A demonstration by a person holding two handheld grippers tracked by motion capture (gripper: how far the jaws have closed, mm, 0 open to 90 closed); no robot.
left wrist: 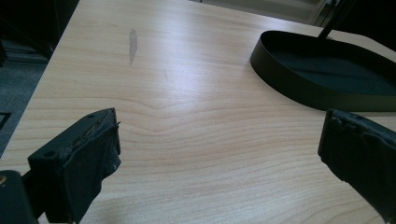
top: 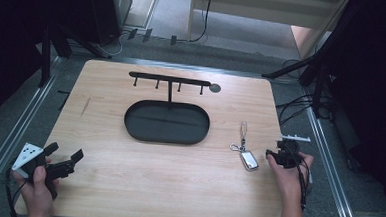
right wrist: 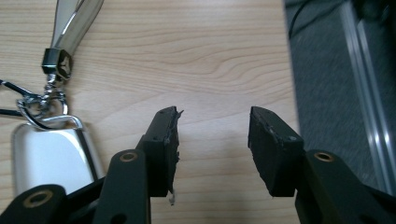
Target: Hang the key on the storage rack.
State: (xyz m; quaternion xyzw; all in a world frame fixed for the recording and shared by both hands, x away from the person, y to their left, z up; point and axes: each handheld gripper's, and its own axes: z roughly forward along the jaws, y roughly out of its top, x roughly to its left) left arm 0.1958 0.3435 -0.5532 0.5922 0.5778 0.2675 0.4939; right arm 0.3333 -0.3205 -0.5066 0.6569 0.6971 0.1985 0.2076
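While I look from above, I see my left gripper (top: pixel 64 158) at the near left corner of the table (top: pixel 127 175), held in the left hand (top: pixel 36 190). Its jaws stand wide apart and hold nothing; in the left gripper view bare wood lies between them, and the tray (left wrist: pixel 299 88) is ahead to the right, well apart from them.

My right gripper (top: pixel 278 155) is at the right edge of the table, in the right hand (top: pixel 290 176). In the right gripper view (right wrist: pixel 212 140) its jaws are parted with only wood between them, so it also holds nothing.

The key fob (top: pixel 249 160) lies flat on the table just beside the right gripper, on its left, not touching it. Its clip and strap (top: pixel 243 128) stretch away toward the far side. In the right gripper view the fob (right wrist: pixel 46 158) is left of the left jaw.

The black oval tray (top: pixel 135 130) sits in the middle of the table, and from its far rim a rack (top: pixel 170 80) with hooks rises.
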